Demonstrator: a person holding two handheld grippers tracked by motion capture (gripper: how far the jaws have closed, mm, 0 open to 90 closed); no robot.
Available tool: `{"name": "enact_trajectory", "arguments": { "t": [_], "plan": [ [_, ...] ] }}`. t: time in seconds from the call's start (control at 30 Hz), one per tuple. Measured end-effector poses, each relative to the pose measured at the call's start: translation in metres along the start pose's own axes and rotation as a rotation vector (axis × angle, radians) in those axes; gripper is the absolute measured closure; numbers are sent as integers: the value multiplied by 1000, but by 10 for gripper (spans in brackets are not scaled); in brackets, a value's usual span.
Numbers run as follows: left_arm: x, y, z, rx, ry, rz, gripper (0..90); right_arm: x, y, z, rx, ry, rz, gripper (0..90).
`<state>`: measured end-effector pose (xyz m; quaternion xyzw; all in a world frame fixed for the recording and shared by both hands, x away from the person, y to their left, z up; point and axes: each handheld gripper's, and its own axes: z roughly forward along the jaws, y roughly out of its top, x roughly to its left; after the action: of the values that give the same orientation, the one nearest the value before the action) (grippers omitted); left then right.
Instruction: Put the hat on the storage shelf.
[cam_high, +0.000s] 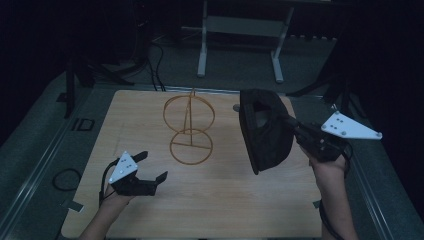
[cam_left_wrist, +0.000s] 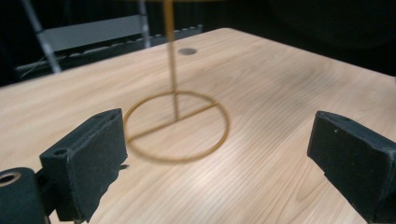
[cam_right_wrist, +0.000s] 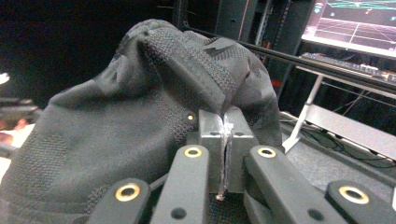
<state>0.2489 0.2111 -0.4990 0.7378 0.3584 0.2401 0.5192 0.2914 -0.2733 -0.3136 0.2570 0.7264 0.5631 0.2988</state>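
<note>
The right tool (cam_high: 292, 126) is clenched on a black cap (cam_high: 265, 130) held above the bench (cam_high: 225, 200), not yet on the wire stand (cam_high: 189, 129); the left tool (cam_high: 150, 167) waits released.

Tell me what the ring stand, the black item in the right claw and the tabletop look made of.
Ring stand: thin golden wire, probably metal, slightly glossy. Black item: soft knitted fabric with a textured weave, folding where pinched; perhaps a cap. Tabletop: pale wood or wood-look laminate, grain lines, smooth sheen.
</note>
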Motion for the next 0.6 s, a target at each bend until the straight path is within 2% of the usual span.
{"name": "enact_trajectory", "arguments": {
  "t": [0.07, 0.13, 0.17, 0.27, 0.37, 0.43, 0.6],
  "plan": [
    [5, -12, -5, 3, 14, -26, 52, -3, 6, 6, 0, -7, 1, 891],
    [8, -21, -10, 12, 39, -28, 53, -5, 12, 13, 1, -19, -2, 890],
    [8, -21, -10, 12, 39, -28, 53, -5, 12, 13, 1, -19, -2, 890],
    [13, -35, -16, 29, 64, -48, 53, -9, 24, 30, 5, -26, 1, 890],
    [16, -45, -20, 39, 83, -61, 53, -9, 28, 37, 6, -32, 1, 891],
    [18, -49, -21, 29, 96, -75, 53, -10, 33, 47, 12, -35, -2, 890],
    [21, -53, -24, 18, 153, -77, 53, -8, 44, 70, 28, -34, -10, 890]
  ]
}}
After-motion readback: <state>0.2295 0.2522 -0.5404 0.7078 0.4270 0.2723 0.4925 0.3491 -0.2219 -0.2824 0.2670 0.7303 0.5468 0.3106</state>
